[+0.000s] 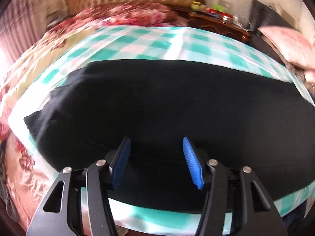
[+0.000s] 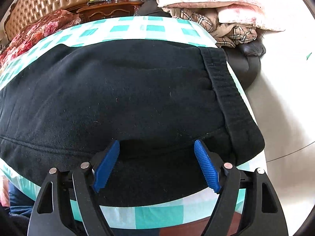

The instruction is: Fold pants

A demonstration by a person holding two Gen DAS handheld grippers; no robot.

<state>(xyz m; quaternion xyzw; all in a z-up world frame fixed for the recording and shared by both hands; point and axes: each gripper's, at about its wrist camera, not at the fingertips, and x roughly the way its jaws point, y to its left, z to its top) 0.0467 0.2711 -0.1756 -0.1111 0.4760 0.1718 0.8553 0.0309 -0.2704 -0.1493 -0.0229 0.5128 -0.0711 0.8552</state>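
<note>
Black pants [image 1: 167,108] lie flat across a teal-and-white checked cloth [image 1: 149,43], filling both views. In the right wrist view the pants [image 2: 118,98] show their ribbed waistband [image 2: 226,90] at the right end. My left gripper [image 1: 156,140] is open, its blue pads [image 1: 122,161] hovering over the near part of the pants with nothing between them. My right gripper [image 2: 157,143] is open too, just above the near edge of the pants by the waistband end, holding nothing.
A floral quilt [image 1: 29,74] lies to the left and back. A tufted headboard [image 2: 45,2] and a wooden nightstand [image 2: 110,9] with small items stand behind. Pillows and a plaid blanket [image 2: 222,15] pile on a dark chair at right. Pale floor [image 2: 285,118] lies to the right.
</note>
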